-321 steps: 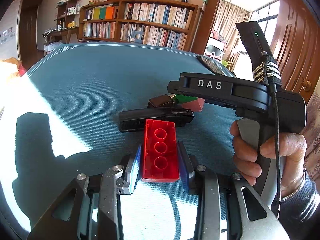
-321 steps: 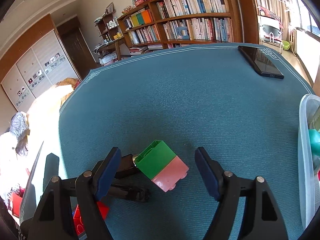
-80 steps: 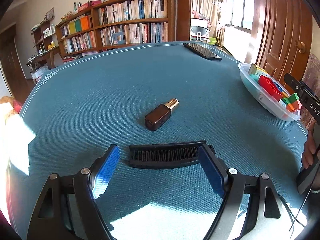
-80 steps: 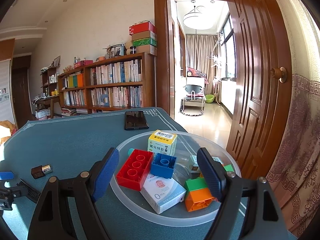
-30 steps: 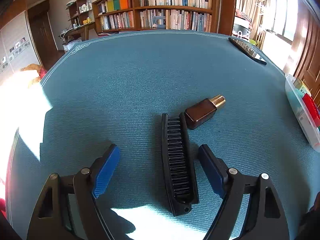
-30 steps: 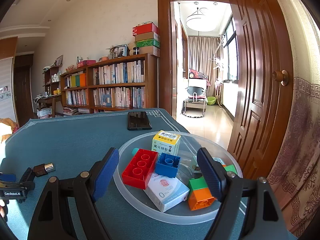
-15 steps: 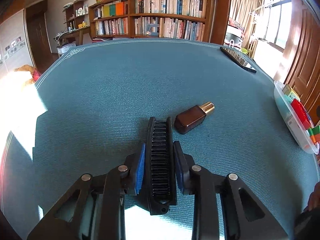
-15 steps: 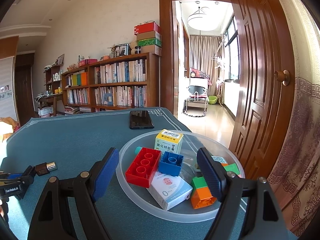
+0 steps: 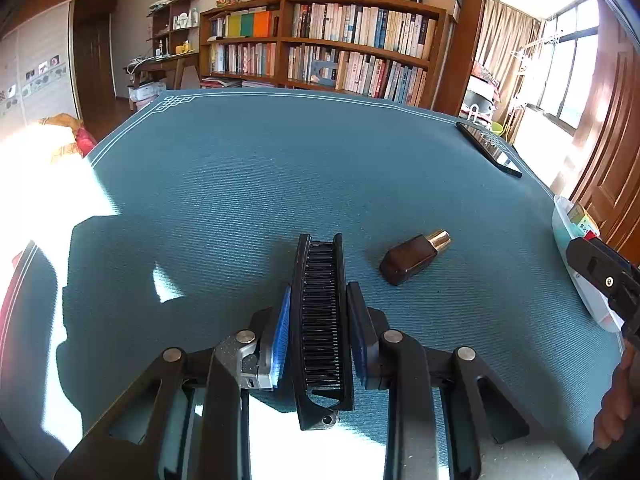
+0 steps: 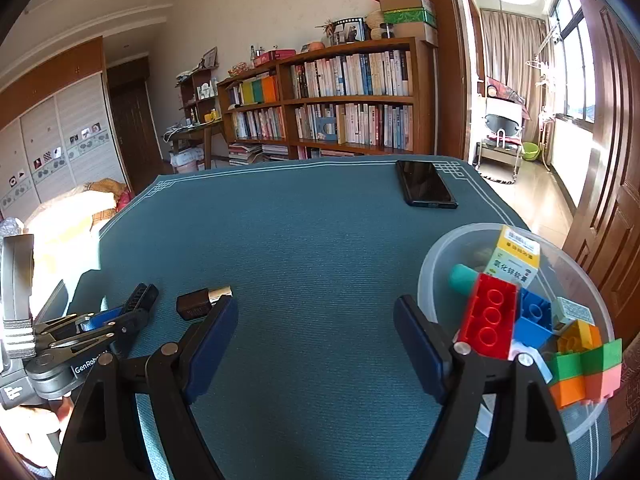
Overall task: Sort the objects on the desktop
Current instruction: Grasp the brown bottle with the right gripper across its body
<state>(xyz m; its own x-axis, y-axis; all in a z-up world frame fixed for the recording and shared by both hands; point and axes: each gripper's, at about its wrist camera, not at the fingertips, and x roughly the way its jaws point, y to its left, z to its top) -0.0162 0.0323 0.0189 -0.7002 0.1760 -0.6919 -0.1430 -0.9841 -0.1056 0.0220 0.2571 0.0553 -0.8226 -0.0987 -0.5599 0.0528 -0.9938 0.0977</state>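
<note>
A second ago the left gripper (image 9: 320, 332) stood with its jaws wide around the black comb (image 9: 321, 320); now its blue pads (image 9: 280, 330) are clamped on the comb's long sides, the comb lying lengthwise between them and pointing away over the blue tablecloth (image 9: 260, 184). The right gripper (image 10: 316, 344) has swung away from the clear plastic bowl (image 10: 436, 264), which now sits at the right of its view; its jaws stand wide apart with only bare cloth between them.

The grip across the comb's narrow width looks chosen so the pads meet flat edges rather than the bristled teeth. The comb appears to be raised slightly above the cloth, though its exact clearance is hard to judge.

Just beside the comb, to its right and not touching it, lies the small brown bottle (image 9: 412, 260) with a gold cap, on its side. From the right wrist's view it sits just past the left fingertip of the empty right gripper, which suggests that hand is lining up to take it.

The bowl at the table's right edge already holds the red brick (image 10: 490, 316), a blue brick (image 10: 534, 316), green and orange blocks and a medicine box (image 10: 514, 260). A phone (image 10: 426, 186) lies at the far edge, well apart from everything else.
</note>
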